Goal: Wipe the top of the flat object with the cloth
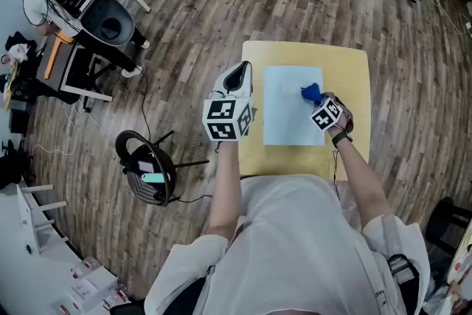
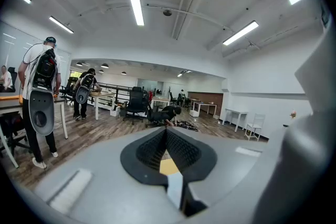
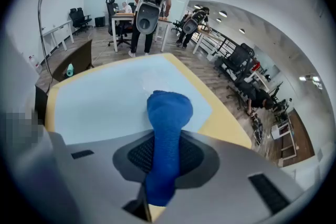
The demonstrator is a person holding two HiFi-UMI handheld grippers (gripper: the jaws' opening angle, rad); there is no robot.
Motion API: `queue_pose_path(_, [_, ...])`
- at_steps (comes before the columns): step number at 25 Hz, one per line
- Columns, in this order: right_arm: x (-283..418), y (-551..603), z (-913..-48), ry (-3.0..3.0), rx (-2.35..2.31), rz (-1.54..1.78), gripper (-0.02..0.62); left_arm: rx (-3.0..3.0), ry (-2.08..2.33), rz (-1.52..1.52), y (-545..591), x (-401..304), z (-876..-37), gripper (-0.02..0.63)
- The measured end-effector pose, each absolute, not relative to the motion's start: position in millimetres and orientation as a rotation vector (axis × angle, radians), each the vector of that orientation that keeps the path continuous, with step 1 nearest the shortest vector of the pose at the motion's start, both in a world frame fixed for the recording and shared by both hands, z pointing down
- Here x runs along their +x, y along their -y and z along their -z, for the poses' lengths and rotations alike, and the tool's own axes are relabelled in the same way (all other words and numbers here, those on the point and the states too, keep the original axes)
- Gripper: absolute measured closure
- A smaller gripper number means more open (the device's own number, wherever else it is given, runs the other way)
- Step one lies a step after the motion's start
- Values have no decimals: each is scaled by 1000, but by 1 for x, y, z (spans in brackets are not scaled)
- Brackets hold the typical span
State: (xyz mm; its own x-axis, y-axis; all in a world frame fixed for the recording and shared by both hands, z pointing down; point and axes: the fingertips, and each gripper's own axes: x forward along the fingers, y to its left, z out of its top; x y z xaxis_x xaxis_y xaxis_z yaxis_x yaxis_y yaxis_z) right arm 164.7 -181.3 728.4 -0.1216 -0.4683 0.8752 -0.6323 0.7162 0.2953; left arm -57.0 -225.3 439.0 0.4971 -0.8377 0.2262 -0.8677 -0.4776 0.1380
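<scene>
**Head view.** Seen from above, a person at a yellow table holds the left gripper out past the table's left edge, above the wooden floor and well apart from the work. The right gripper sits over the right part of the flat object, a pale blue sheet lying on the table. The blue cloth is bunched at that gripper's tip. Only this view takes in both tools at once, and it alone shows the black-and-white square markers on each cube.

**Left gripper view.** The jaws are drawn together to a point with nothing caught between them, and a sliver of yellow shows low in the gap behind. Ahead of the tool is an open office under ceiling strip lights. A standing person with a backpack is off to its left. The sheet and cloth appear only in the other two views.

**Right gripper view.** The jaws are closed on the cloth. It runs up between the dark pads and swells into a rounded wad just beyond the tips. The wad hangs over the sheet and seems to press on it, though contact is hard to confirm from this angle. The sheet spreads ahead and to the tool's left, and bare yellow table lies to its right.
</scene>
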Motion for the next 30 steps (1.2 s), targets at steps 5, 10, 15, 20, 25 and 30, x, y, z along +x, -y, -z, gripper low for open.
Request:
queue_pose_path(5, [61, 176, -705, 1941, 725, -72, 520, 2474, 1506, -179, 223, -75, -441, 595])
queue_pose_path(10, [-33, 166, -708, 2044, 560, -14, 520, 2446, 1558, -167, 221, -93, -436, 595])
queue_pose_path(15, [-54, 165, -732, 2013, 498, 4, 520, 2434, 1581, -174, 217, -103, -437, 595])
queue_pose_path(20, [-26, 168, -733, 1998, 534, -14, 520, 2435, 1570, -185, 217, -103, -440, 595])
queue_pose_path(25, [32, 161, -737, 1921, 558, 5, 520, 2462, 1518, -193, 221, -85, -442, 595])
queue_pose_path(30, [116, 150, -746, 1824, 644, -61, 520, 2502, 1463, -202, 222, -61, -445, 595])
